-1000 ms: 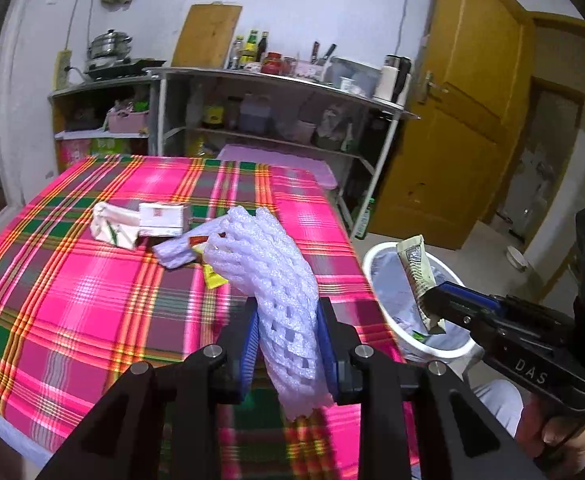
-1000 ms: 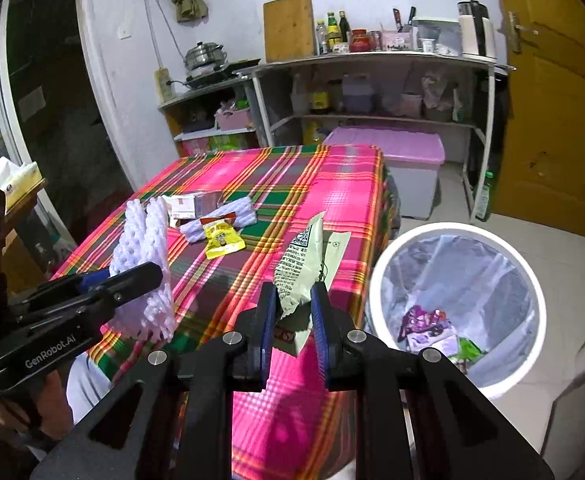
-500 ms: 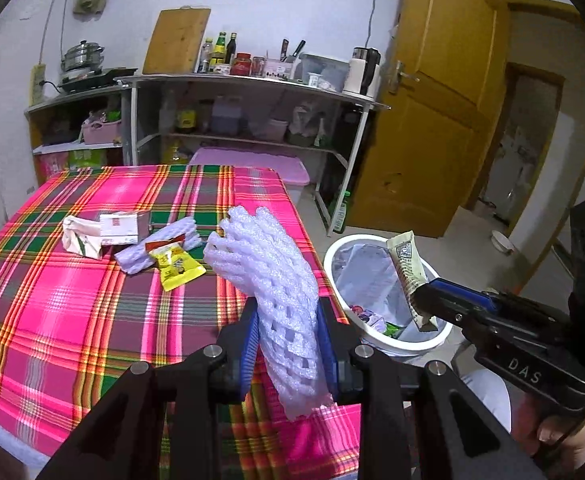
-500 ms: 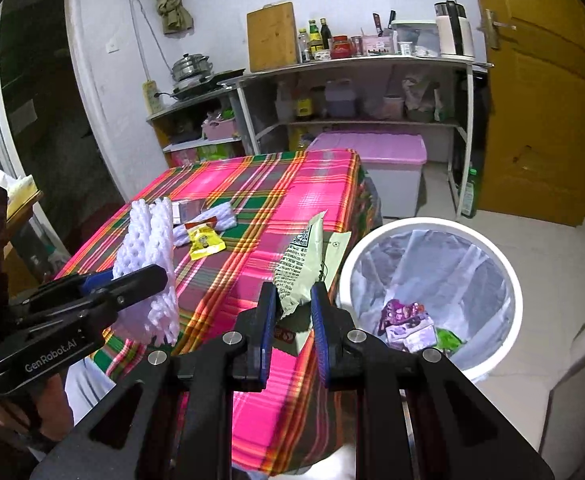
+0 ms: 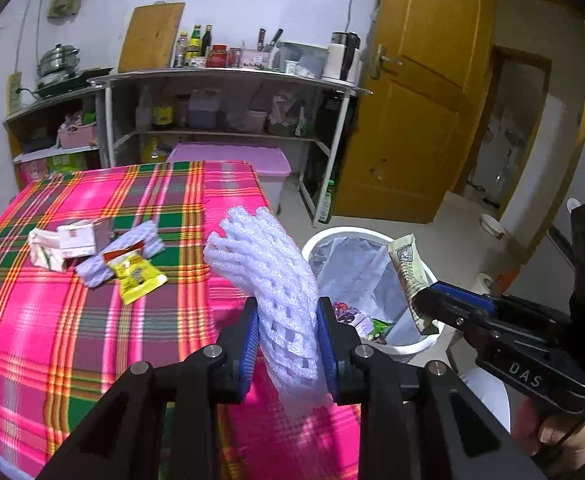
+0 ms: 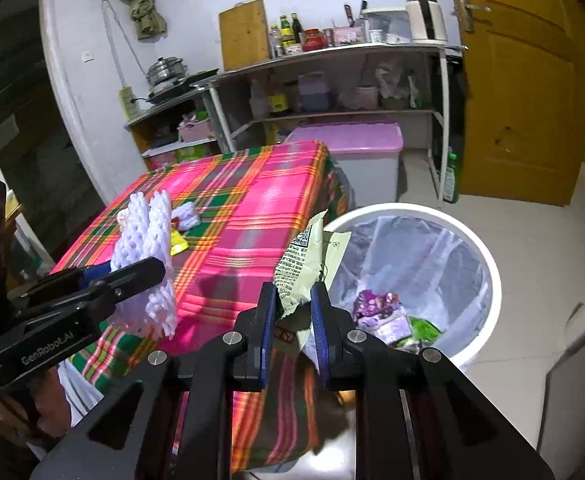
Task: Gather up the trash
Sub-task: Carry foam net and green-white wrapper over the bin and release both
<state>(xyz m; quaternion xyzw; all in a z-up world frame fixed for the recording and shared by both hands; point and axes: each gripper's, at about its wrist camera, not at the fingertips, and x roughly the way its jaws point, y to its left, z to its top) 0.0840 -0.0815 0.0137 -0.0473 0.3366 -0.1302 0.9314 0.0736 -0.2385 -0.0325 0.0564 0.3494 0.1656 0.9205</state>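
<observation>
White foam fruit net (image 5: pixel 276 276) and a pale green snack wrapper (image 6: pixel 302 264), one in each claw, both up by the bin.

The left gripper (image 5: pixel 287 336) is clamped on the net, holding it above the table's corner just beside the white trash bin (image 6: pixel 484 256) — the right gripper (image 6: pixel 291 320) pinches the wrapper right at the bin's near rim. Inside the lined bin sit a purple packet (image 6: pixel 376 306) and some green scraps. Further from the bin, on the pink plaid tablecloth (image 5: pixel 92 320), lie a yellow sachet (image 5: pixel 136 280), another foam net (image 5: pixel 122 254) and crumpled white cartons (image 5: pixel 66 244) — all bunched together.
</observation>
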